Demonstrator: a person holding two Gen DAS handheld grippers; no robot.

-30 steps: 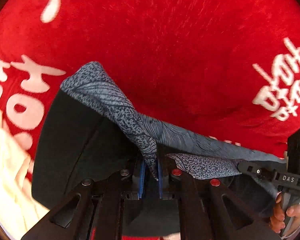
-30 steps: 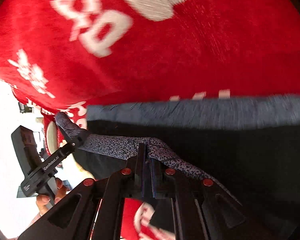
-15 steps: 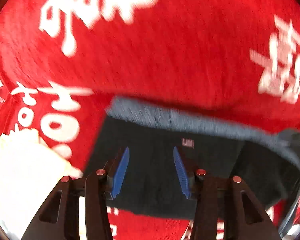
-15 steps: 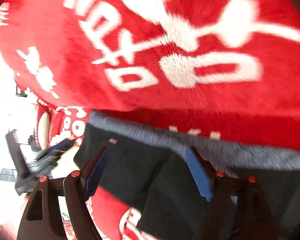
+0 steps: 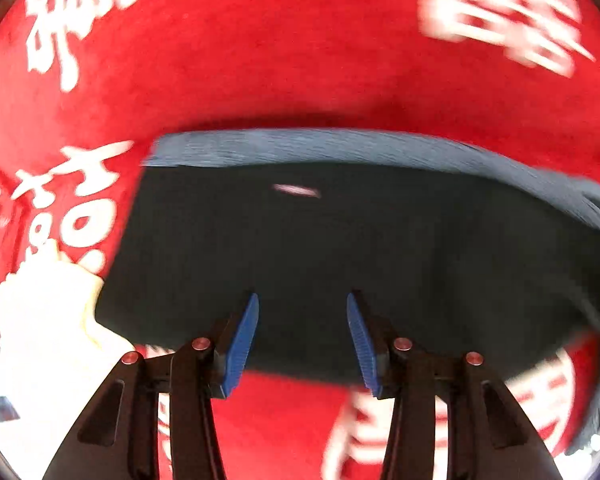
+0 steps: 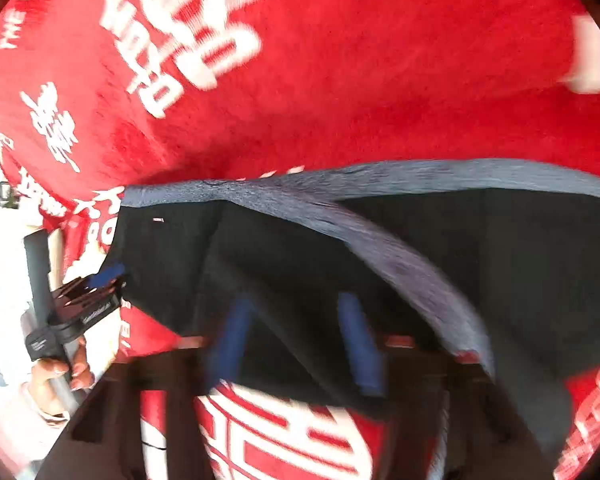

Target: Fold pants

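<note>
Black pants [image 5: 340, 248] with a speckled grey-blue waistband [image 5: 320, 148] lie folded on a red cloth [image 5: 260, 60] with white lettering. My left gripper [image 5: 302, 308] hovers over their near edge, blue pads apart, nothing between them. In the right wrist view the pants [image 6: 300, 264] show a grey-blue band [image 6: 380, 240] running diagonally across the black fabric. My right gripper [image 6: 296, 340] hangs above them, blurred; its jaws are closing a little but stand apart and touch no cloth. The left gripper [image 6: 92, 296] shows at that view's left edge, held by a hand [image 6: 56, 376].
The red cloth [image 6: 340, 60] covers the whole surface beneath the pants. A pale cream fabric [image 5: 44, 320] lies at the left, beside the pants' near-left corner. Bright white floor [image 6: 0, 280] shows past the cloth's left edge.
Both grippers let go of the grey-blue waistband and opened. They pulled back and rose, and the pants now lie flat with the band along the far edge.
</note>
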